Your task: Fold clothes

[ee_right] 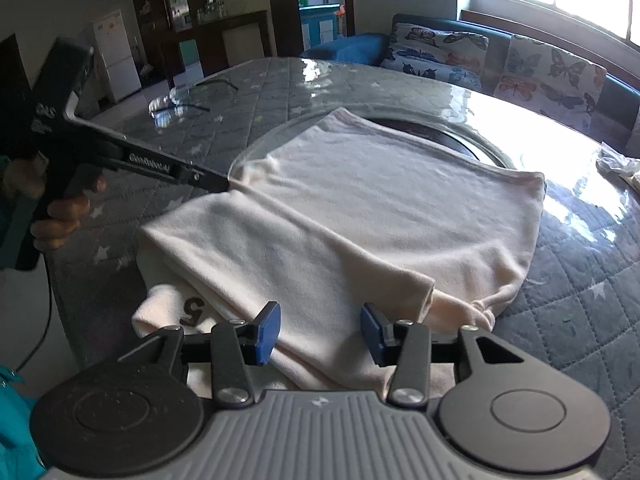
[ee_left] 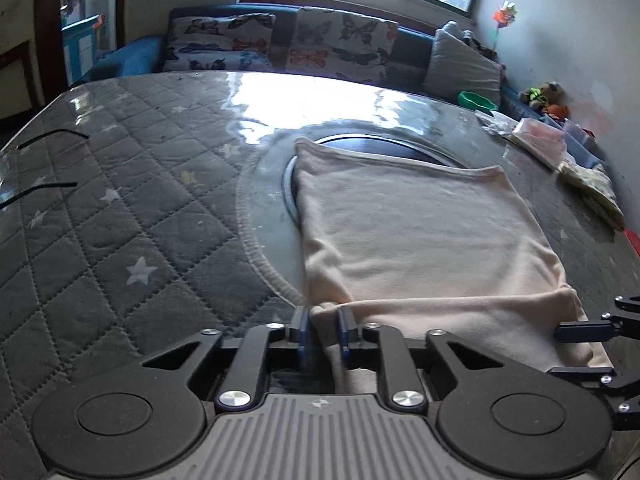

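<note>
While the left gripper (ee_left: pixel 323 330) pinches the near-left fold of the cream garment (ee_left: pixel 420 232) between narrowed jaws, the right gripper (ee_right: pixel 318 334) stands open over its front edge, pads clear. The garment lies on the quilted table cover (ee_left: pixel 120 208); a dark "5" (ee_right: pixel 195 311) shows, partly tucked under.

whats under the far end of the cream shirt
The cream shirt lies partly over a dark round disc set in the glass-topped table. Only the disc's far arc shows; the rest, and whatever lies beneath the shirt, is covered.
</note>
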Motion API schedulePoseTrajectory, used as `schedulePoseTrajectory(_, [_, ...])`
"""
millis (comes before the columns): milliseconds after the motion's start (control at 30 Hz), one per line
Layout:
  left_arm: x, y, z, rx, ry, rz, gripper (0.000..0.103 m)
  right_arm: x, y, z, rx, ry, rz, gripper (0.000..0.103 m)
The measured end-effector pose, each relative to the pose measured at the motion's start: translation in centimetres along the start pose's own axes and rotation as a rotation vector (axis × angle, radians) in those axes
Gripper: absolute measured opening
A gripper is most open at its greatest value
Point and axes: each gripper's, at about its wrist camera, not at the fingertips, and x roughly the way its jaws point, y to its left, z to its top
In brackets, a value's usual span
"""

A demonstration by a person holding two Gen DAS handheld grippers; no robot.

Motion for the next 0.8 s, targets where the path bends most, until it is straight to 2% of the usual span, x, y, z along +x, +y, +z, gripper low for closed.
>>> schedulePoseTrajectory(200, [-0.5,0.6,0.0,0.023,-0.015,0.083,0.017,-0.3,0.1,0.4,-0.003,-0.032,0.012,0.045])
schedulePoseTrajectory(333, [-1.4,0.7,0.3,0.005,-0.037,-0.004,0.019,-0.3,-0.2,0.1,0.016,-0.036,0.012,0.045])
schedulePoseTrajectory(400, [-1.5,0.3,0.6,0.009,-0.042,-0.016,0.022,-0.6,-0.3,0.1,0.018,-0.038,0.007,0.045])
schedulePoseTrajectory(533, [-0.7,-1.4,0.7,0.083,-0.031,-0.051,0.022,-1.1,-0.6,-0.2,0.022,-0.034,-0.008,0.046])
schedulePoseTrajectory(667, [0.4,-2.0,0.6,0.118,-0.012,-0.042,0.023,-1.3,-1.0,-0.6,0.029,-0.023,-0.020,0.047])
schedulePoseTrajectory(733, [0.6,-2.0,0.5,0.137,-0.016,-0.037,0.019,-1.5,-1.2,-0.9,0.039,-0.024,-0.025,0.051])
schedulePoseTrajectory(800, [0.7,-2.0,0.4,0.152,-0.020,-0.030,0.009,-1.6,-1.3,-1.2,0.049,-0.023,-0.023,0.053])
